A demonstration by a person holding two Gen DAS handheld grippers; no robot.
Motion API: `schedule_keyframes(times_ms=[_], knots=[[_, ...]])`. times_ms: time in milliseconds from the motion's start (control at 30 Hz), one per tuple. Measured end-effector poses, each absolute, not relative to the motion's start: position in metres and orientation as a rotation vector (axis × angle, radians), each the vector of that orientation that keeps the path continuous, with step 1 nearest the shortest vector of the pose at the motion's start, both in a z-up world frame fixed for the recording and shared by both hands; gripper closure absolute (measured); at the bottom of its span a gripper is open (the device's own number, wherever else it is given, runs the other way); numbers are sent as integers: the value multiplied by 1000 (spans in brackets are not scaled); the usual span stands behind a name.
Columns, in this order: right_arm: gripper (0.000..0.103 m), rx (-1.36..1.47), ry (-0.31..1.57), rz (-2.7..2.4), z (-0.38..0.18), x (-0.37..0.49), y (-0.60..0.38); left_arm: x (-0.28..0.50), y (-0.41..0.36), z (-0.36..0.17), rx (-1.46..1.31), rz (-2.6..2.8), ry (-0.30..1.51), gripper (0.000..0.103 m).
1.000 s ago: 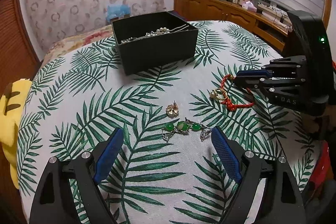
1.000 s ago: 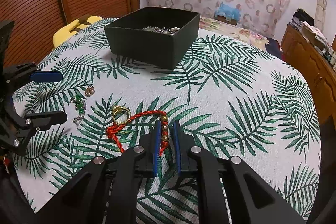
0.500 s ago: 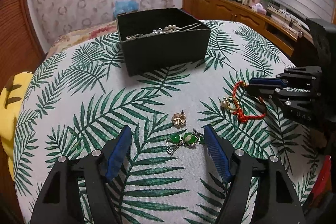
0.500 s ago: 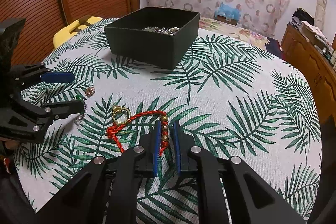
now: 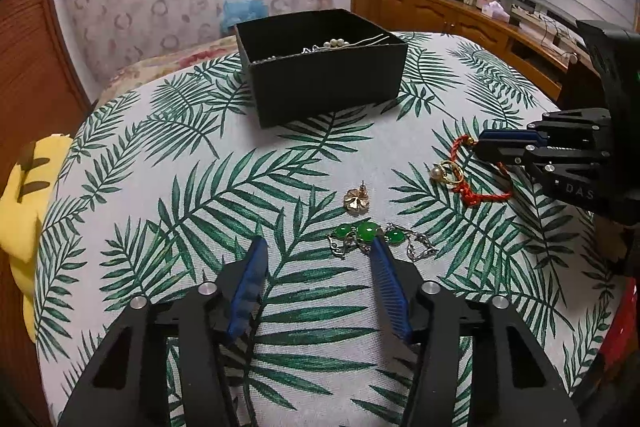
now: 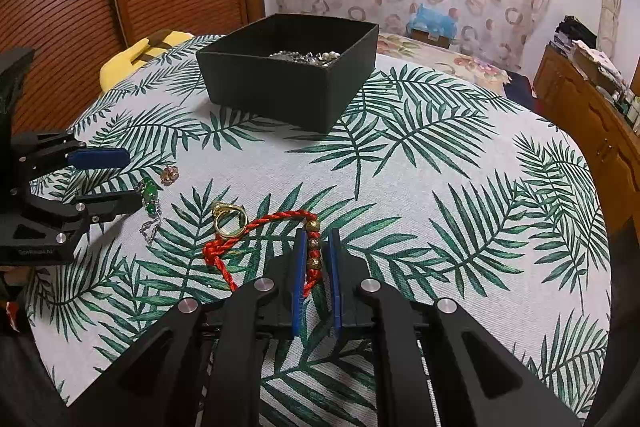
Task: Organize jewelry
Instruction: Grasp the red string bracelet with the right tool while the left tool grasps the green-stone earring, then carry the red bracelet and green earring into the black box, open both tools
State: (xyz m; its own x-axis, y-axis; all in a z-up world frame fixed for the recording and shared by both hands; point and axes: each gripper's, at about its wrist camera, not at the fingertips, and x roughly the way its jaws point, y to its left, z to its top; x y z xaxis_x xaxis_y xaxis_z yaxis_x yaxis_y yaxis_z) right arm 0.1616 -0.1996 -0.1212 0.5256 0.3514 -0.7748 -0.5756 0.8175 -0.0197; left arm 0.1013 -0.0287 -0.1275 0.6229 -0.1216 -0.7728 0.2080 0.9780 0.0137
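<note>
Blue pads narrowing on the green-stone bracelet, red cord already pinched.

My left gripper (image 5: 318,255) has just been closing, its jaws now half-shut with nothing pressed between them; the green-stone bracelet (image 5: 370,231) lies at the right pad's tip, mostly just beyond it on the palm-print tablecloth (image 5: 168,163). My right gripper (image 6: 317,247) is clenched on the beaded stretch of the red cord bracelet (image 6: 272,221), which rests on the cloth. A gold flower earring (image 5: 355,201) and gold ring (image 6: 228,221) lie between. The black box (image 5: 324,83), far across the table, already holds pearls and chains. I judge both bracelets go there next.
</note>
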Motion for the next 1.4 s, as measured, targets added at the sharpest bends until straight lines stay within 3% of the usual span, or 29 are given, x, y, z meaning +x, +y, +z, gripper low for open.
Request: schedule_keyframes(times_ms=[267,333,433,900,1400], knots=[[92,-289,851,564,-121,161,-200,106,-39,-126,127,-238,871,75],[92,-289,851,563,-122,161,-200,106,-38,-126,122,-248,869,89],[92,-290,851,563,-122,161,-200,107,-35,-126,102,-264,872,102],[95,-299,850,603,-120,155,-196,96,-28,-97,58,-298,796,103],[95,-329,662,662,-42,138,-177,104,-24,-36,54,-297,652,103]])
